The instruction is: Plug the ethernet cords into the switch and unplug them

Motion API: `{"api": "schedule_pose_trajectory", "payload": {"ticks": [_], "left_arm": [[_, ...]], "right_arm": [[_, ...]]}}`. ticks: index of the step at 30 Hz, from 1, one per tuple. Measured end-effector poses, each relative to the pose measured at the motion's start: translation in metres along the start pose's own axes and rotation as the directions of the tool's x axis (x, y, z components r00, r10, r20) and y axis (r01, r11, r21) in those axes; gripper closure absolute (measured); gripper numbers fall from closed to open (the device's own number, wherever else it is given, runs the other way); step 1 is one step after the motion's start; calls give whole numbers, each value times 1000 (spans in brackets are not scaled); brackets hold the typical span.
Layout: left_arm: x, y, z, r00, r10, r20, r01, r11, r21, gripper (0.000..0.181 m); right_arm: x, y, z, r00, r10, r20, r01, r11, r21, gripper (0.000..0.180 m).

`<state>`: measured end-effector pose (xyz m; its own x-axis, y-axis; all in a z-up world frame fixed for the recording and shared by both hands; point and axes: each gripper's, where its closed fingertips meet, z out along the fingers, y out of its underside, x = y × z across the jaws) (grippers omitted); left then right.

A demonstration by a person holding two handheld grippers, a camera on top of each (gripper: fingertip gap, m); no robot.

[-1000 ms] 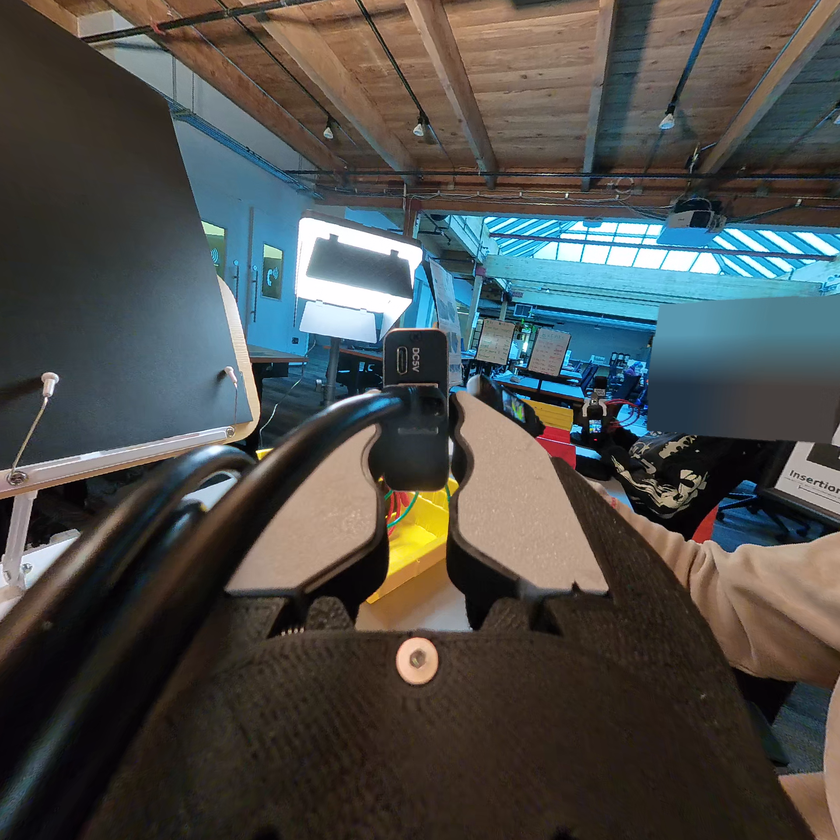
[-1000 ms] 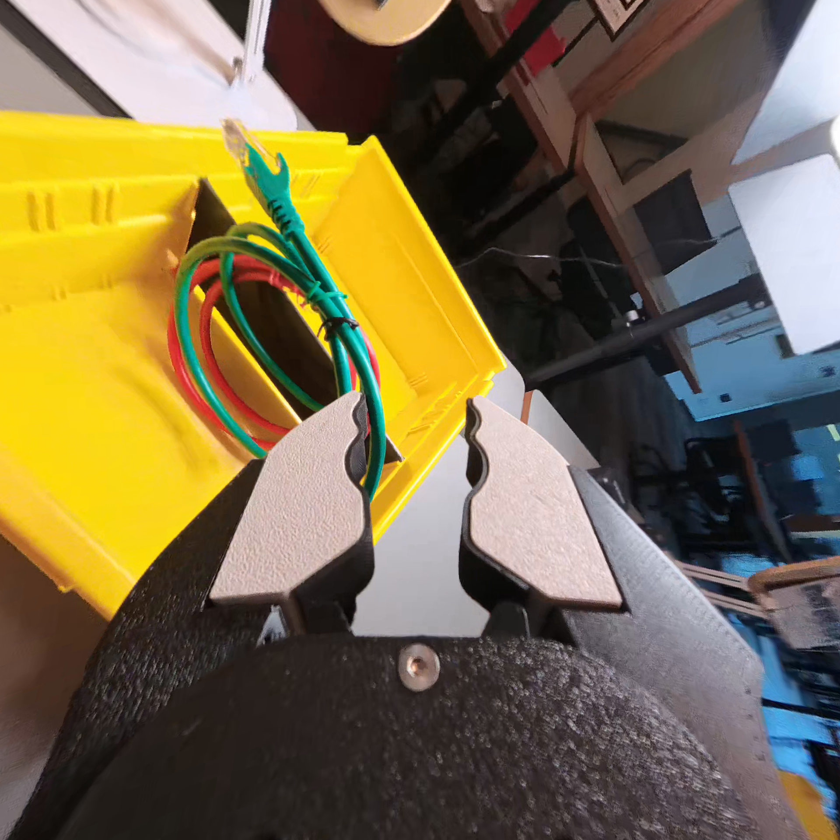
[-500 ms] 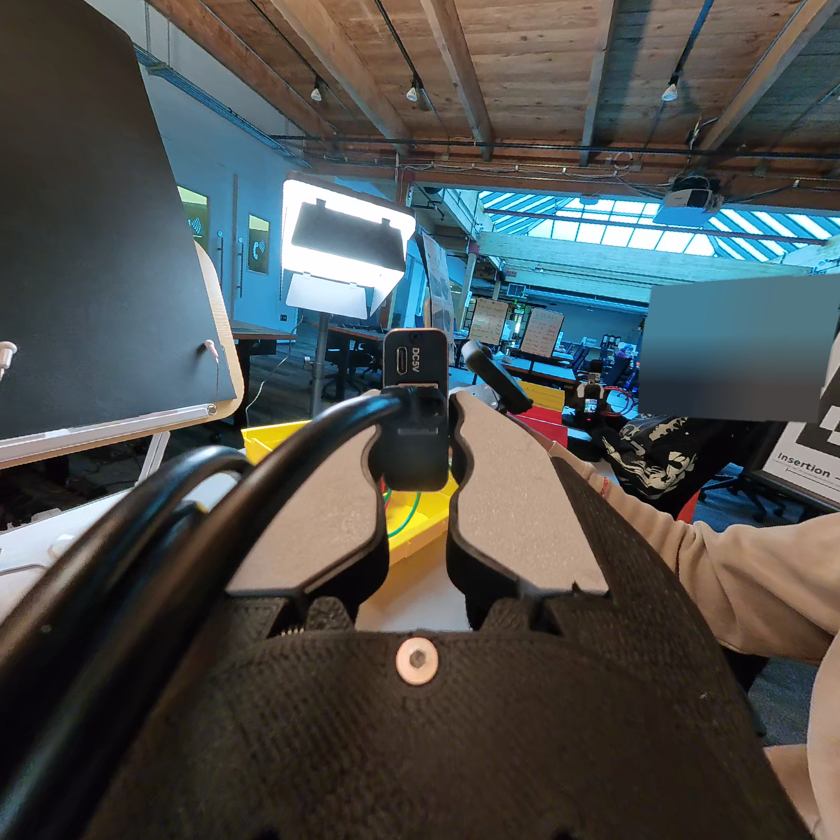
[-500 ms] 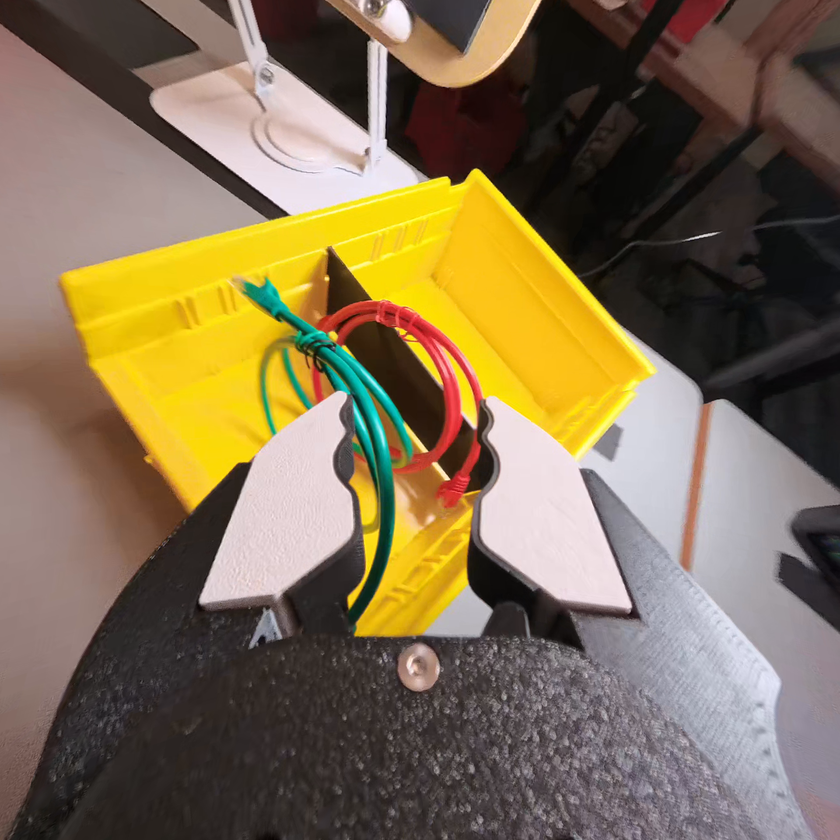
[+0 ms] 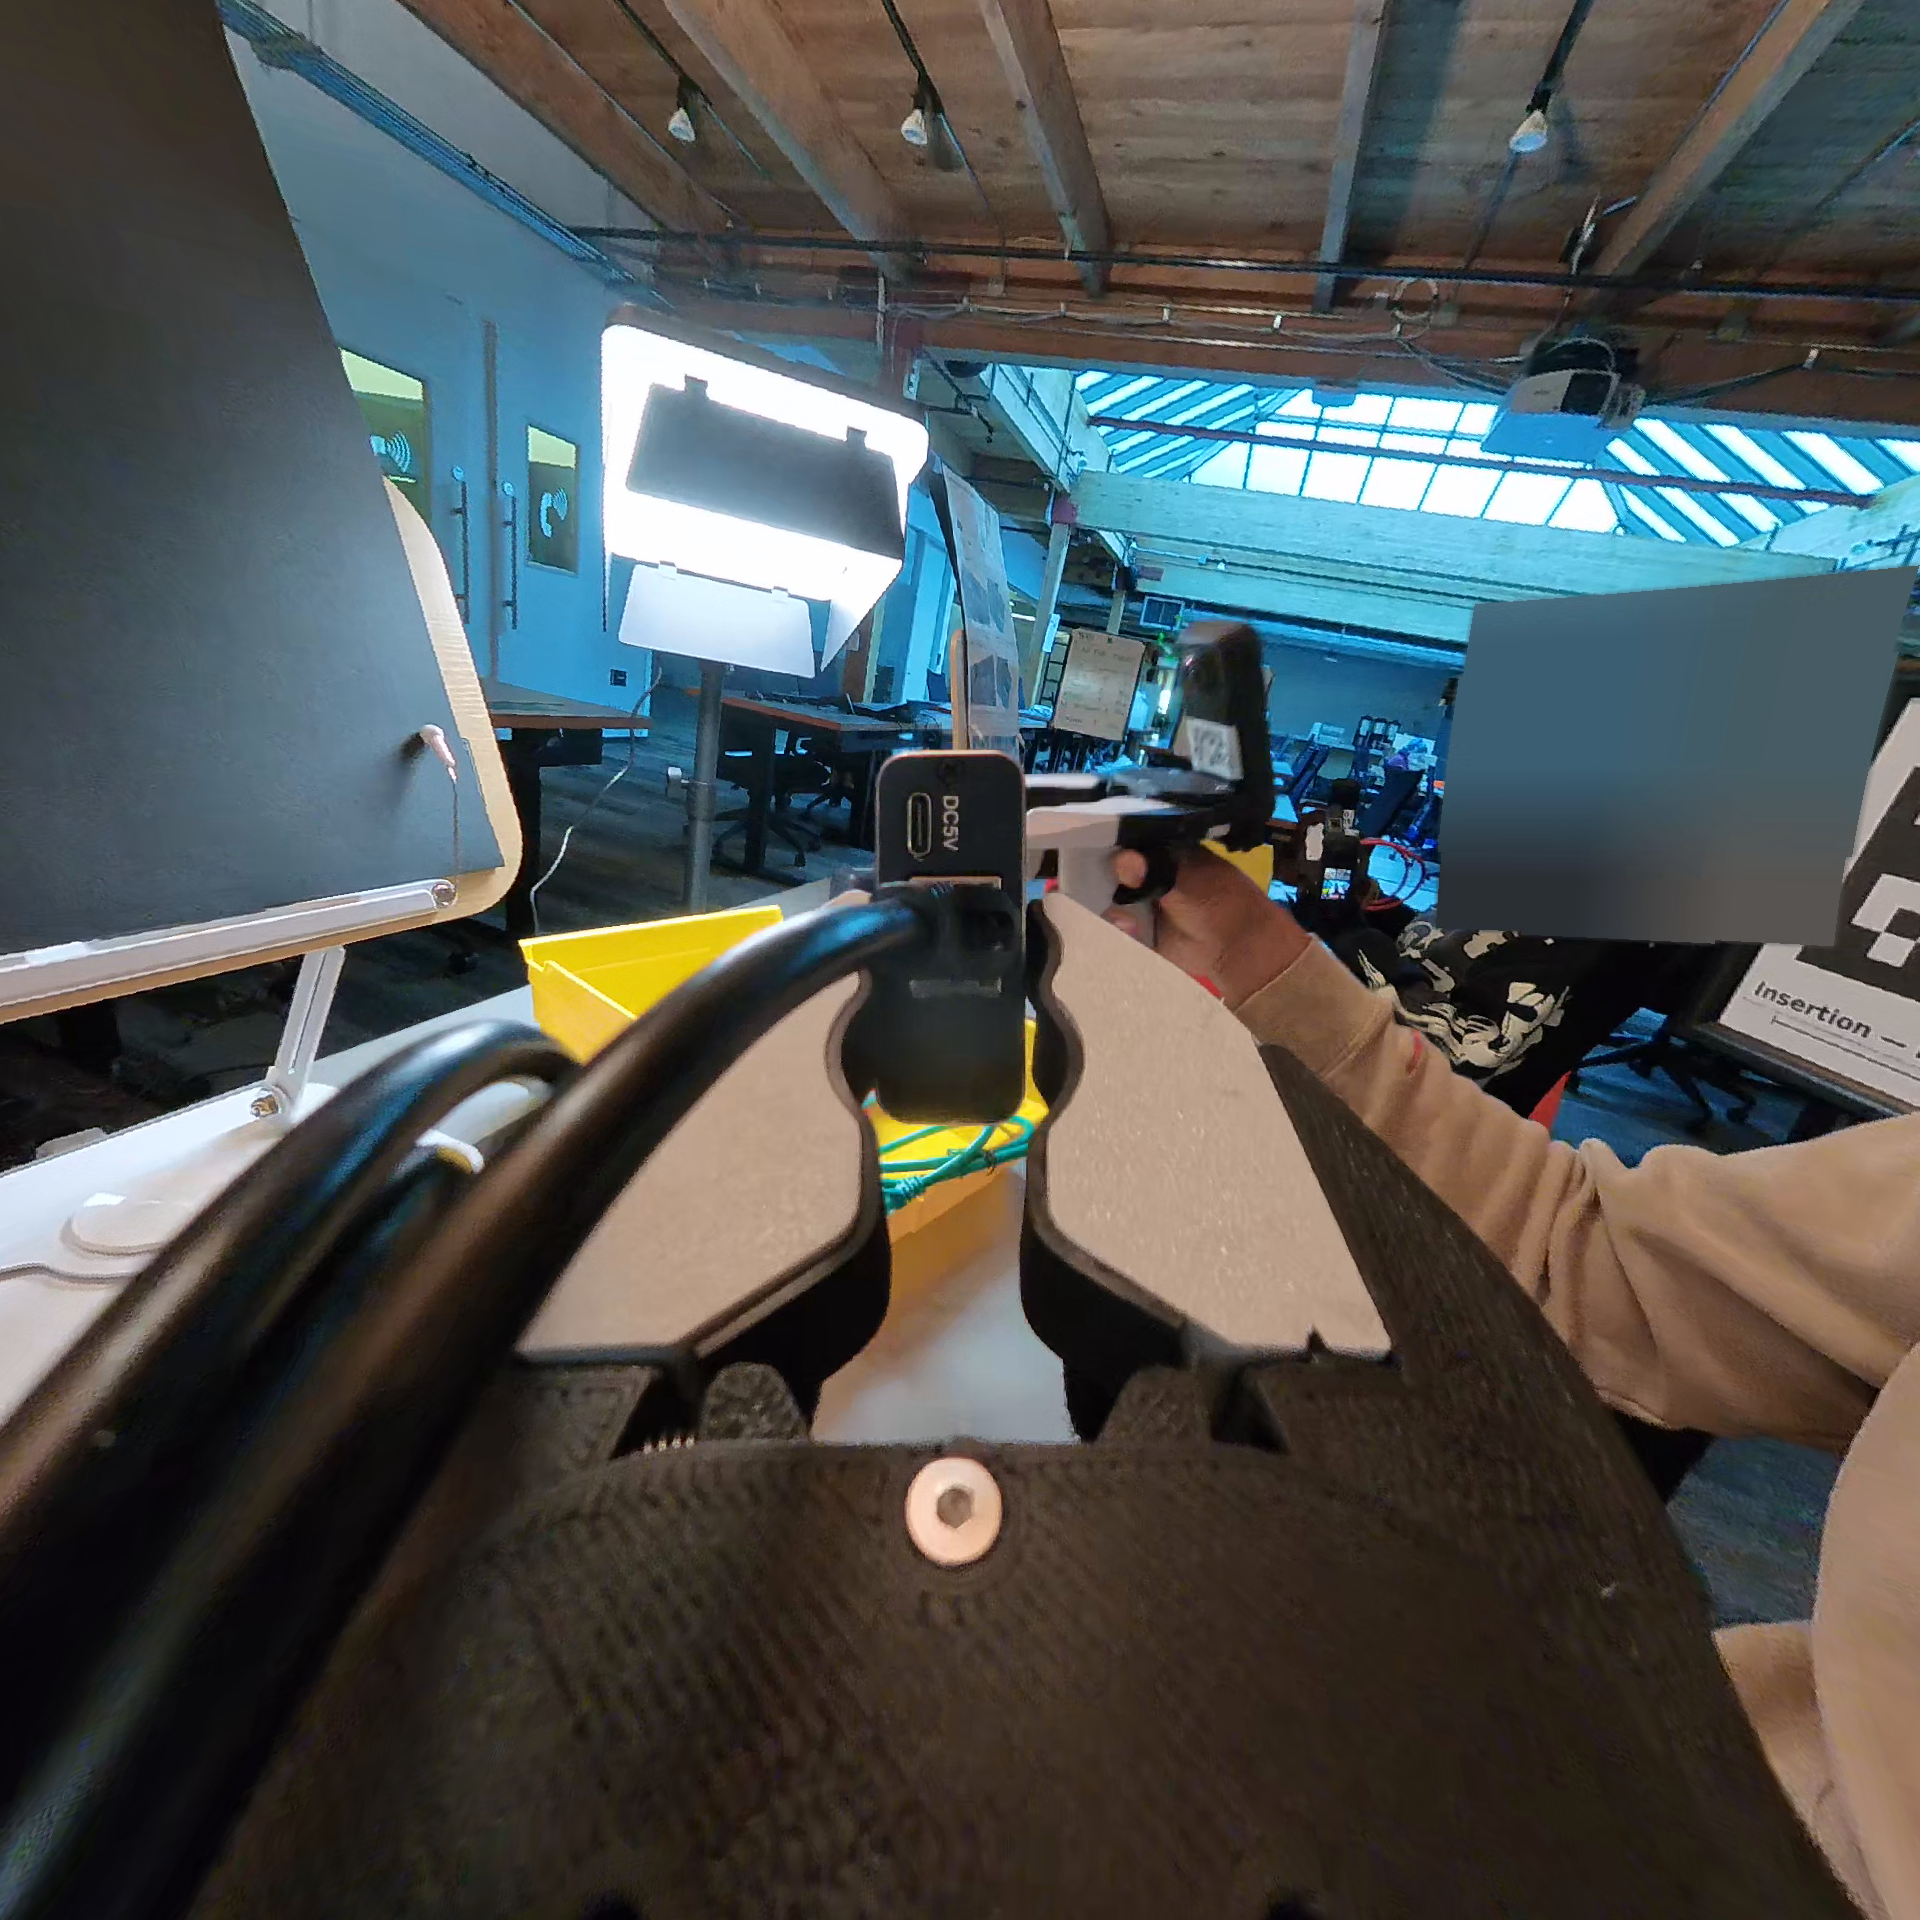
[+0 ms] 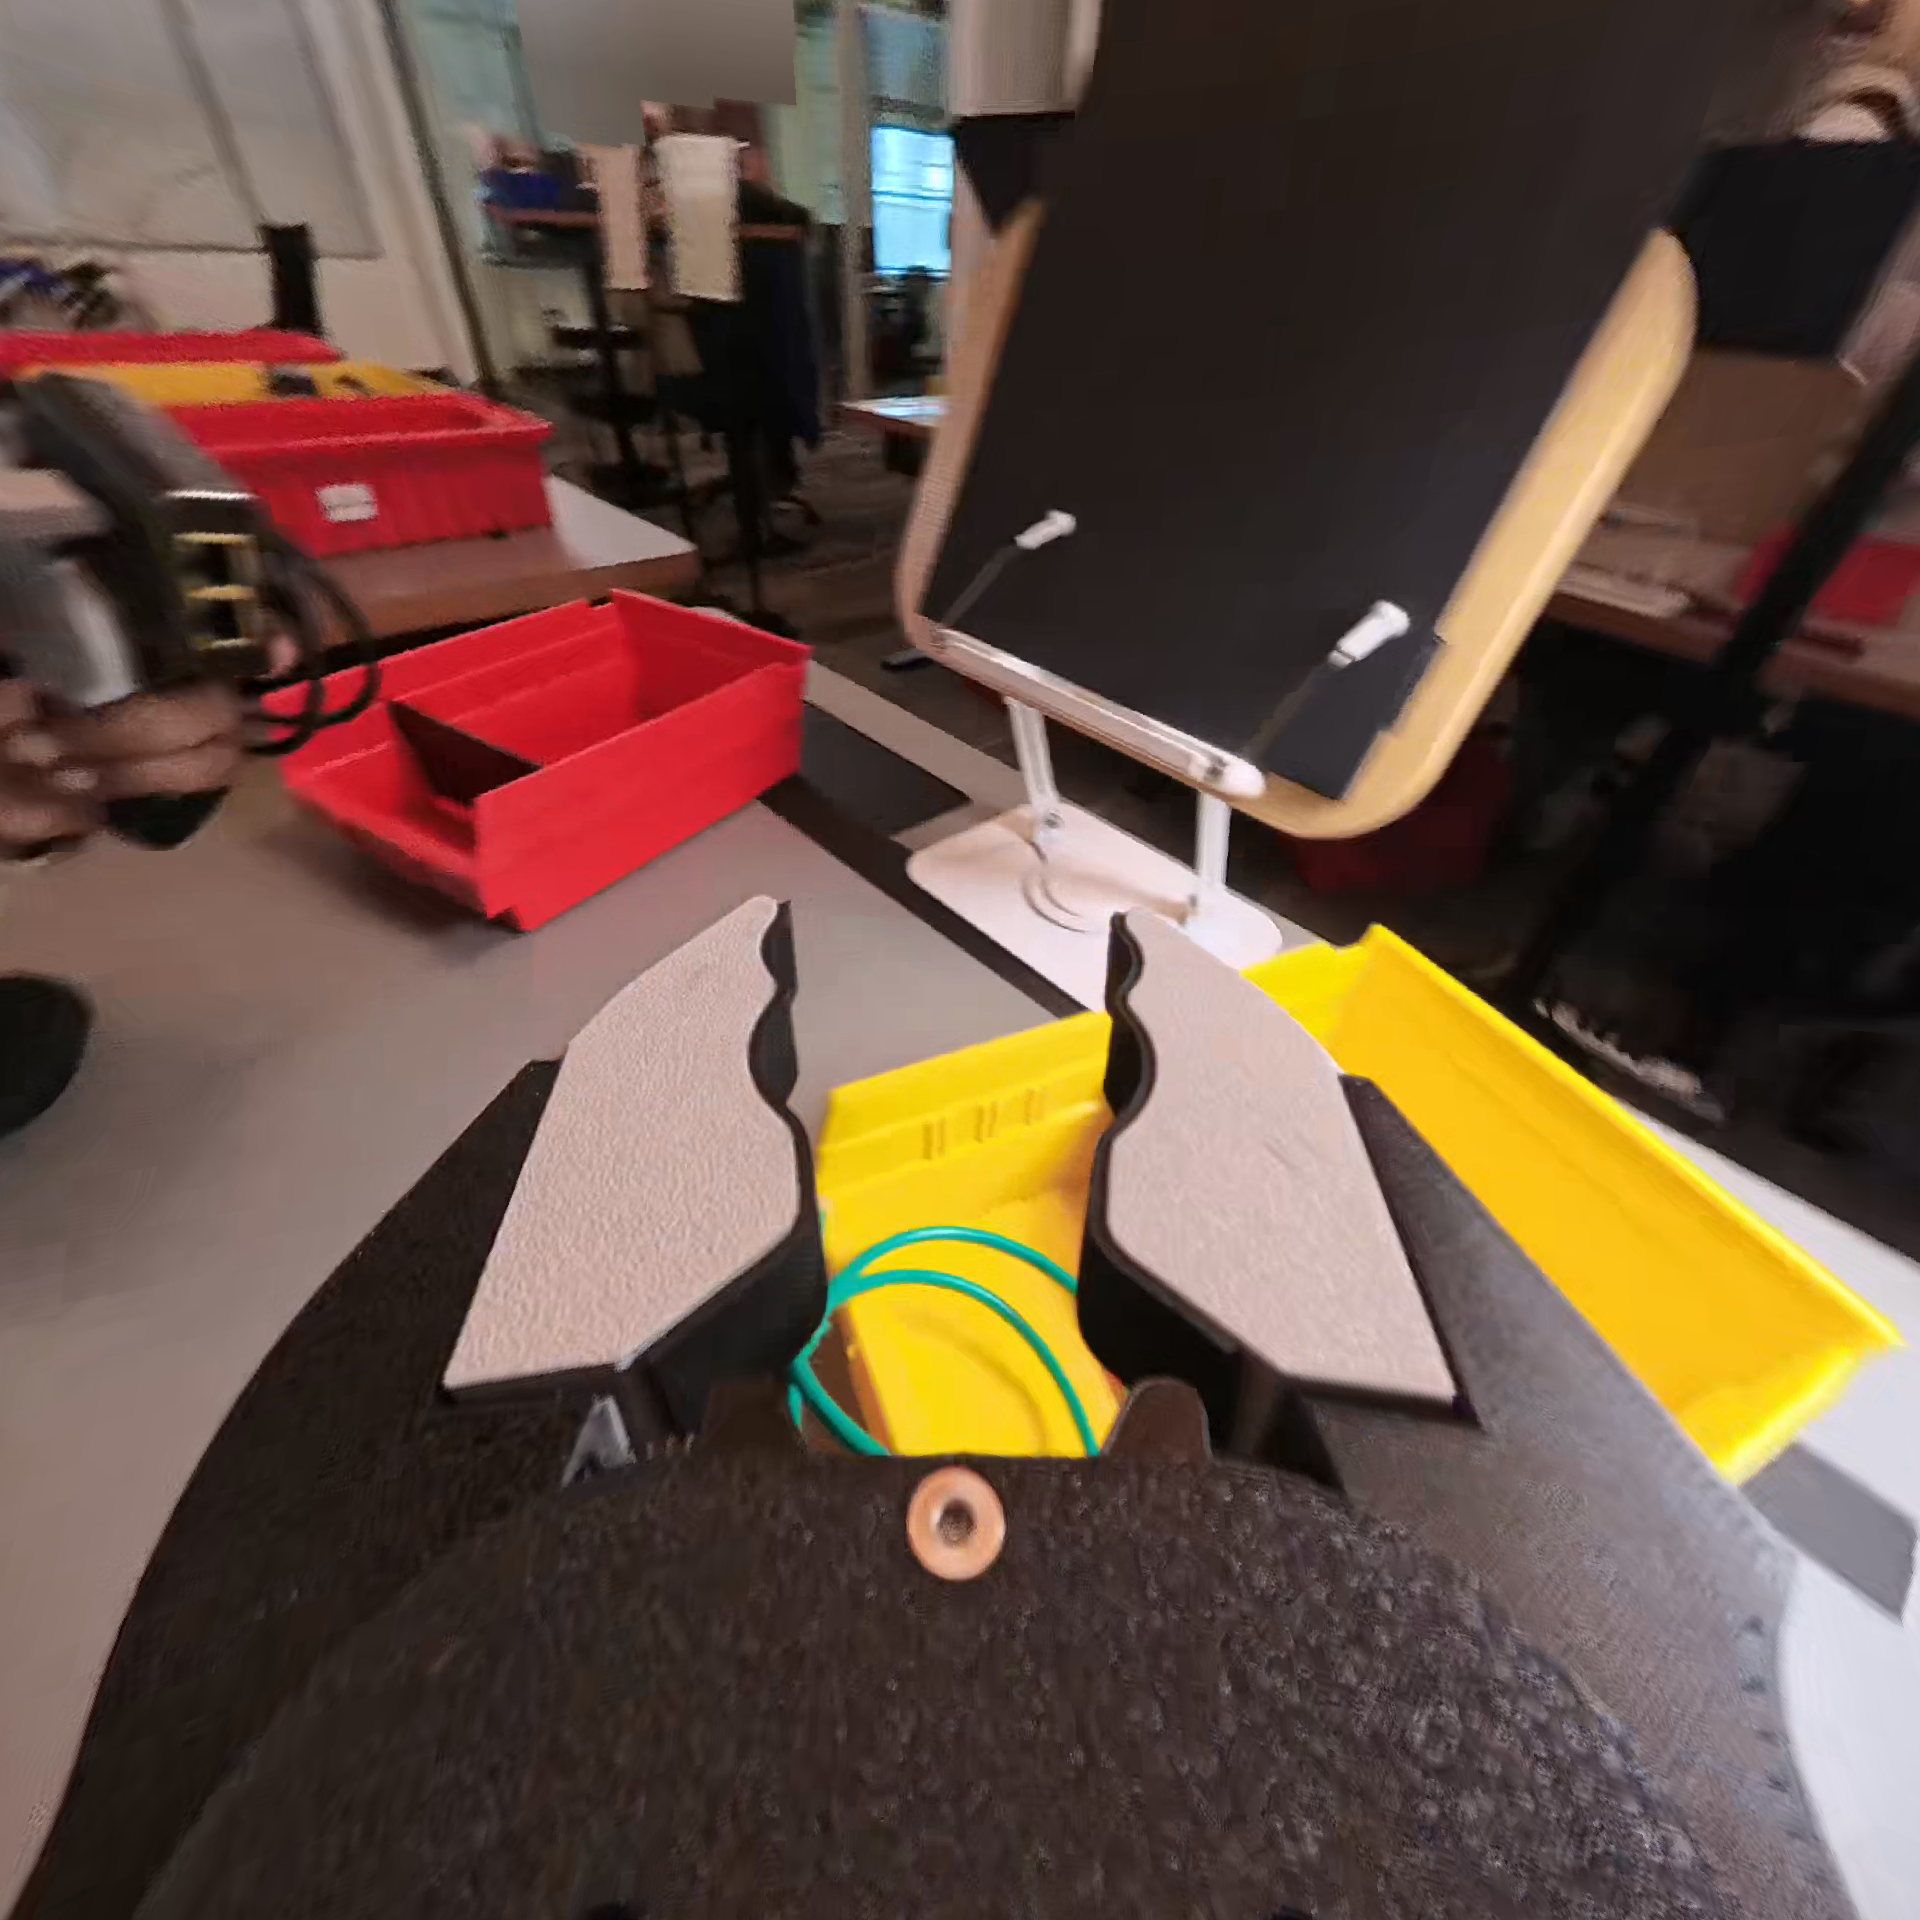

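On the table (image 6: pixel 260 1039) in front of you sits a black board on a white stand (image 6: pixel 1247 416), tilted back, at the far edge. Left of it lies a red bin (image 6: pixel 623 748) with a dark divider, and more red bins stand on another table behind it. Nearer, just under your right gripper (image 6: pixel 951 997), is a yellow bin (image 6: pixel 1558 1195); it also shows past your left gripper (image 5: pixel 945 997) in the left wrist view. A coiled green cord (image 6: pixel 935 1278) lies inside that bin, directly below the right gripper, whose jaws are spread wide with nothing between them; whether the cord touches them you cannot tell.

Your left gripper has its jaws clenched on the switch (image 5: pixel 948 935), a small black box held upright, its narrow end with one oval socket facing the camera. Black cables (image 5: pixel 623 1060) run from the switch's side back over the left finger. From the right wrist view the switch (image 6: pixel 213 577) shows far left, blurred, with a row of ports and black cables looping off it. Your right hand (image 5: pixel 1195 914) grips its handle beyond the switch.
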<state>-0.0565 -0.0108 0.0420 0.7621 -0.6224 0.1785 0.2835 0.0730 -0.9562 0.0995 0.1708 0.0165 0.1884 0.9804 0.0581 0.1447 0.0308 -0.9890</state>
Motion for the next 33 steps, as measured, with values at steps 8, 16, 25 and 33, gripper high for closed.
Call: {"api": "schedule_pose_trajectory", "payload": {"ticks": [8, 16, 25, 33], "left_arm": [[20, 44, 14, 991, 111, -80, -128, 959, -254, 156], [55, 105, 19, 939, 209, -271, -325, 795, -513, 134], [67, 113, 14, 908, 228, -350, -394, 749, -533, 141], [68, 70, 23, 945, -9, -328, -94, 950, -298, 143]], "right_arm": [[-141, -9, 24, 892, -276, 359, 295, 955, 1, 122], [-209, 23, 44, 786, -282, 550, 363, 931, -43, 123], [-227, 28, 41, 718, -192, 669, 279, 960, -24, 157], [-196, -35, 31, 758, -9, 653, -166, 964, 206, 158]]}}
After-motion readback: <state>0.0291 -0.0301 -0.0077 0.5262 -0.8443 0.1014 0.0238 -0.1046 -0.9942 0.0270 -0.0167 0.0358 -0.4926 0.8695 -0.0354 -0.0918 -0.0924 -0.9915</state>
